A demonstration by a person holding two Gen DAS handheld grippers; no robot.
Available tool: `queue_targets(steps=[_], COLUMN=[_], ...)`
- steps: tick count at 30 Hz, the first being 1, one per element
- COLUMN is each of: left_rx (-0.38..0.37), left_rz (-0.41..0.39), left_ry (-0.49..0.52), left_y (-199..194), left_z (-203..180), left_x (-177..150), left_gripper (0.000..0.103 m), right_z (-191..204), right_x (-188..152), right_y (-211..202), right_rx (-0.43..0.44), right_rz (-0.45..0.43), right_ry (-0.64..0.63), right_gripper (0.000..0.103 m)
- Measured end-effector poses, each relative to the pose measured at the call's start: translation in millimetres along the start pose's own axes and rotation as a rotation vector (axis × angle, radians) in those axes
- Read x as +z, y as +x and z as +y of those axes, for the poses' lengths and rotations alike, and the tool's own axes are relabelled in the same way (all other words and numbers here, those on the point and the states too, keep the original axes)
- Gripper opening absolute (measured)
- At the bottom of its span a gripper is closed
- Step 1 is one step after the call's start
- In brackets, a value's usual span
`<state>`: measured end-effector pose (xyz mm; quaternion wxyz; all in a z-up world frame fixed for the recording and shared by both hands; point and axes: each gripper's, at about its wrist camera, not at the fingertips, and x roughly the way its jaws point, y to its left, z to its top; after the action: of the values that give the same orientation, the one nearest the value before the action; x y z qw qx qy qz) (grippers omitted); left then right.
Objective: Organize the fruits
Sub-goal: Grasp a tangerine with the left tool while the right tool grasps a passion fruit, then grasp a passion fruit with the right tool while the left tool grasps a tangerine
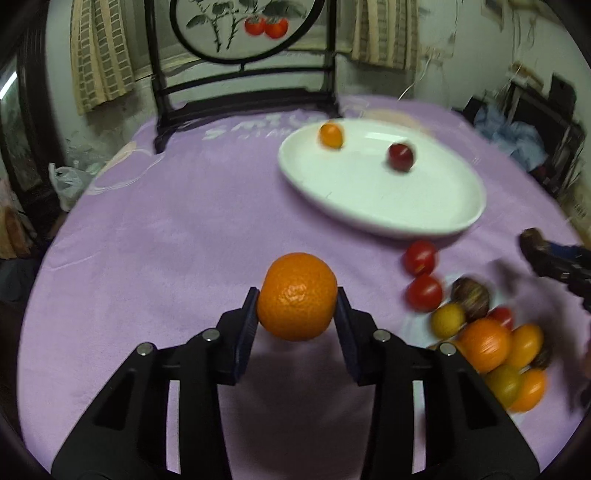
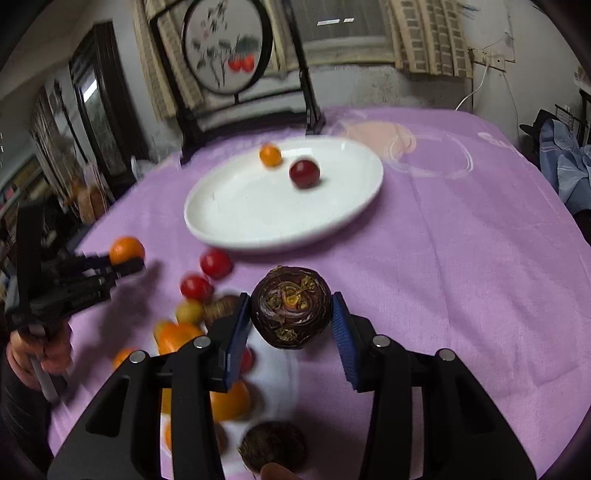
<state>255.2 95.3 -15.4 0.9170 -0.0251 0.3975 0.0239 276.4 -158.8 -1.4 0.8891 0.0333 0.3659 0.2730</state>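
— 2 sets of tongs are seen, each closed on 1 fruit. How is the left gripper (image 1: 296, 302) set?

— Its jaws are drawn in narrow, and an orange (image 1: 297, 296) is pinched between the 2 pads, lifted off the purple cloth (image 1: 177, 236).

— And the right gripper (image 2: 290, 314)?

— A dark brown round fruit (image 2: 291, 307) is clamped between its blue pads, likewise narrow and clear of the cloth.

— Where is the white plate (image 1: 424, 214) found?

— Ahead of both tongs; to the right of the left set, slightly to the left of the right set. 2 fruits are lying on it: a small orange one (image 1: 331, 135) and a dark red one (image 1: 400, 156).

— And the remaining fruit?

— 2 red tomatoes (image 1: 420, 257) are seen on the cloth just right of the left tongs, short of the plate. Nearer, a blurred pile of fruit (image 1: 491, 343) is seen, orange, yellow, red and brown, between the 2 grippers.

— Anything behind?

— A round painted screen (image 1: 243, 26) in a dark frame is stood beyond the plate.
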Motion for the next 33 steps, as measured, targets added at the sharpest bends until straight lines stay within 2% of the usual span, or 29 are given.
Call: queue_targets(steps=[2, 4, 8, 14, 15, 16, 18, 19, 20, 22, 24, 27, 33], left_rx=[-0.048, -0.065, -0.048, -0.031, -0.032, -0.028, -0.020, 0.004, 0.037, 0.031, 0.002, 0.014, -0.004], left_rz=[-0.028, -0.057, -0.035, 0.046, 0.049, 0.048, 0.025, 0.000, -0.045, -0.096, -0.107, -0.138, -0.085], left_ry=[-0.029, -0.043, -0.054, -0.041, -0.039, -0.035, -0.041, -0.046, -0.048, -0.036, -0.026, 0.023, 0.050], left_y=[-0.4, 5.2, 37.2, 76.8, 78.2, 79.0, 69.7, 60.6, 48.2, 26.1, 9.3, -13.3, -32.4], left_z=[-8.6, -20.1, -39.5, -46.7, -46.7, -48.0, -47.4, -45.6, -44.3, -43.5, -42.7, -40.9, -31.2], left_x=[20.5, 40.5, 67.5, 77.0, 76.1, 76.6, 77.0, 76.9, 78.0, 80.2, 77.4, 55.4, 3.8], left_gripper=[0.041, 0.041, 0.041, 0.041, 0.041, 0.043, 0.064, 0.084, 0.092, 0.093, 0.097, 0.098, 0.100], right_z=[-2.6, -1.8, 0.9, 6.5, 6.7, 6.9, 7.5, 7.5, 8.0, 10.6, 13.2, 14.4, 16.8], right_x=[20.1, 38.8, 53.3, 59.9, 59.5, 58.5, 57.6, 57.3, 57.4, 55.2, 46.5, 26.1, -34.6], right_y=[4.4, 20.8, 59.5, 87.1, 90.2, 91.3, 84.0, 77.8, 68.7, 50.9, 35.4, 18.1, -13.5], right_rx=[-0.002, -0.014, -0.032, -0.044, -0.044, -0.047, -0.053, -0.039, -0.021, 0.000, 0.004, 0.021, -0.043], right_rz=[-0.063, -0.081, -0.026, 0.033, 0.047, 0.057, 0.062, 0.054, 0.041, 0.016, 0.009, 0.025, 0.089], right_ry=[0.032, 0.029, 0.028, -0.010, -0.014, -0.015, -0.002, 0.005, 0.008, -0.012, -0.052, -0.129, -0.327], right_gripper=[0.044, 0.044, 0.044, 0.045, 0.046, 0.055, 0.065, 0.066, 0.066, 0.066, 0.066, 0.066, 0.065])
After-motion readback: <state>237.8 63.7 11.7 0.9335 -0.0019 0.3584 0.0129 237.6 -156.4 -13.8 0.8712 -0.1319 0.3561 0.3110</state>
